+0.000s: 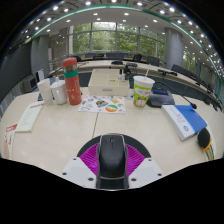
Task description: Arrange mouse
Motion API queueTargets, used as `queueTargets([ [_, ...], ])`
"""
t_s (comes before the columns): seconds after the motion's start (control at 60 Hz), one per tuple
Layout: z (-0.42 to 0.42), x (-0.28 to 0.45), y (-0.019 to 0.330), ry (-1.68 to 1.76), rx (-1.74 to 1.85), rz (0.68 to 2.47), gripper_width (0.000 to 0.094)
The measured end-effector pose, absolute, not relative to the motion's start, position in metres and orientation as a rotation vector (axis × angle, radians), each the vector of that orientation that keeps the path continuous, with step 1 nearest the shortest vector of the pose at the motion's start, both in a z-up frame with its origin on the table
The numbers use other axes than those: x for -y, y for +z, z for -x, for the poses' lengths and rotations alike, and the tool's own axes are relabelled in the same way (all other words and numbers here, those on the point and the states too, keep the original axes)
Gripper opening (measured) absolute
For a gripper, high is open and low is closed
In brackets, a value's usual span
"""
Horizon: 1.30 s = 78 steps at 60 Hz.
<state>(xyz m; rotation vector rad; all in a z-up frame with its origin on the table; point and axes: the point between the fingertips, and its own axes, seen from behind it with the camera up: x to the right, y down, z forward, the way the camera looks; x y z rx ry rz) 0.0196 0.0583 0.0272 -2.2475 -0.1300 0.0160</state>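
Office premises with wide windows and rows of work stations form the background; trees show beyond the glass. Nearest the camera stands a pale desk carrying several items. Toward the far left of it stand a red bottle and a white cup, side by side, with a flat leaflet lying just right of them. Near the middle of the far edge stands a paper cup with a green band. A blue and white booklet lies to the right, and papers lie to the left.

The mouse, black, sits between the two fingers of the gripper. The purple pads appear to press on both of its flanks, so the jaws are judged to be closed narrowly about the mouse and holding it. Whether it is lifted off the desk or resting on it cannot be told.

Assessment of progress: the mouse is secured, so the pick-up stage is judged done. Placement is outstanding; no obvious destination is marked, though open desk lies ahead of the fingers. Release has not yet been made.
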Motion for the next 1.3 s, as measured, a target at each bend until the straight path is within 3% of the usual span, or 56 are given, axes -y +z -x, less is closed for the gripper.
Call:
queueTargets([
  [0.2, -0.025, -0.049, -0.012, 0.077, 0.106, 2.333, 0.0449],
  [0.25, -0.025, -0.05, -0.006, 0.097, 0.104, 2.314, 0.049],
  [0.283, -0.026, -0.049, -0.003, 0.1, 0.103, 2.313, 0.0581],
  [0.35, -0.025, -0.043, 0.007, 0.105, 0.119, 2.318, 0.0874],
  [0.383, -0.027, -0.039, 0.013, 0.097, 0.12, 2.316, 0.083],
  [0.6, -0.036, 0.015, 0.082, 0.005, 0.058, 2.269, 0.0854],
  [0.867, -0.014, 0.149, 0.17, -0.089, 0.022, 2.194, 0.0855],
  [1.1, 0.012, 0.254, 0.205, -0.129, 0.026, 2.171, 0.0854],
  [1.3, 0.021, 0.289, 0.224, -0.148, 0.012, 2.135, 0.0856],
])
